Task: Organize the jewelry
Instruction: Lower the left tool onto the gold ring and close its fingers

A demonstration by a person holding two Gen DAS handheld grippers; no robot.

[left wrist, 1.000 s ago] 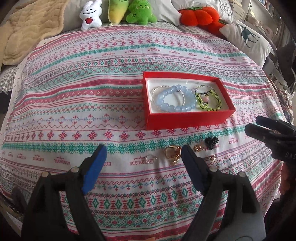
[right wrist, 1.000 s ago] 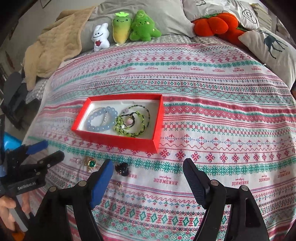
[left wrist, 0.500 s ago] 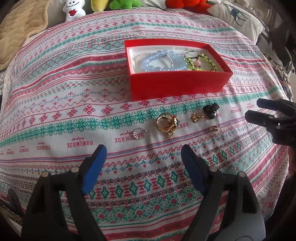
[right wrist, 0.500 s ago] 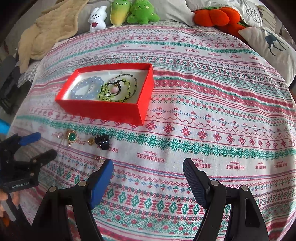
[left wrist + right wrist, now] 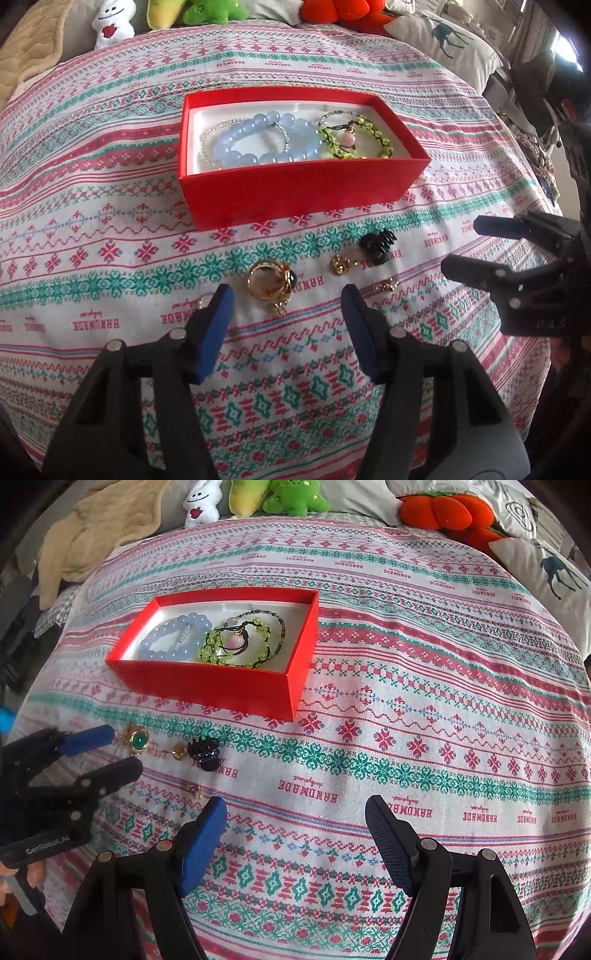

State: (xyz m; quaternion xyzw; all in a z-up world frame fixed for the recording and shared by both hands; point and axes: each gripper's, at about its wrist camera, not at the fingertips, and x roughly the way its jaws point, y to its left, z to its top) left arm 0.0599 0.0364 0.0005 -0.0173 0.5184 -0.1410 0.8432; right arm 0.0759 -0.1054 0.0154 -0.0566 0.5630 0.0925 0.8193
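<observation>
Your left gripper (image 5: 286,301) points down at the patterned bedspread (image 5: 110,206), its jaws closing, with the gold ring (image 5: 271,282) and its dark green stone lying just beyond the fingertips, in line with the gap but not yet between the pads; nothing is gripped. Just left of the left blue pad a small silver ring (image 5: 202,301) peeks out. Right of the gold ring lie a small gold piece (image 5: 340,264), a black hair claw (image 5: 378,242) touching it on the far side, and a tiny gold stud (image 5: 386,285) nearer you. The red box (image 5: 295,192) sits just beyond this row, holding a blue bead bracelet (image 5: 266,142) on the left and a green bead bracelet (image 5: 341,140) on the right. Your right gripper (image 5: 295,814) hangs wide open and empty over bare bedspread, with the stud just beyond its left fingertip and the other loose pieces farther off to its left.
</observation>
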